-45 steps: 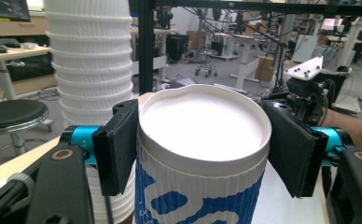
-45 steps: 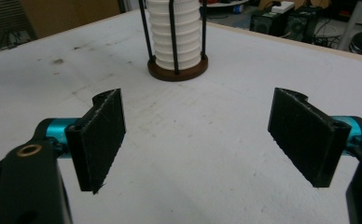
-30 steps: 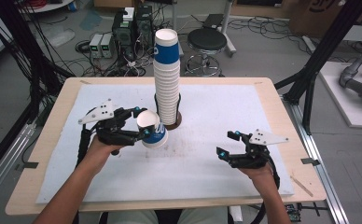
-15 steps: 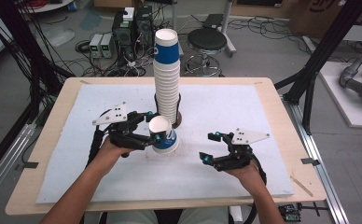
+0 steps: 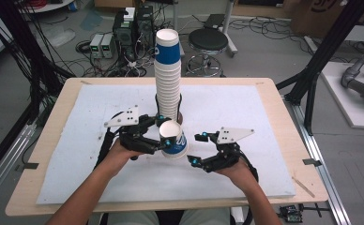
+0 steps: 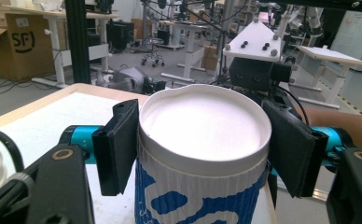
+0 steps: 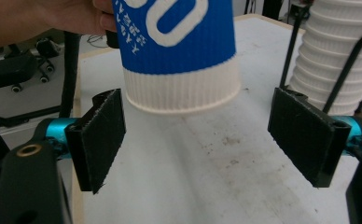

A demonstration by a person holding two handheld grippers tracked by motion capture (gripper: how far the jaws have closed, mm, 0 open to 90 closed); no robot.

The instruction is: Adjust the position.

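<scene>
Your left gripper (image 5: 163, 133) clenched blue-white paper cup (image 5: 173, 139), lifted off mat just beside cup stack (image 5: 167, 75). Right gripper (image 5: 198, 149) spread, released, near base. Handover: center the base between right pads, close gently, avoid crushing.

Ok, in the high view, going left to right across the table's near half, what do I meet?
Left gripper → blue-and-white ribbed paper cup clamped in it → open right gripper → bare right rim of the wooden table.
</scene>
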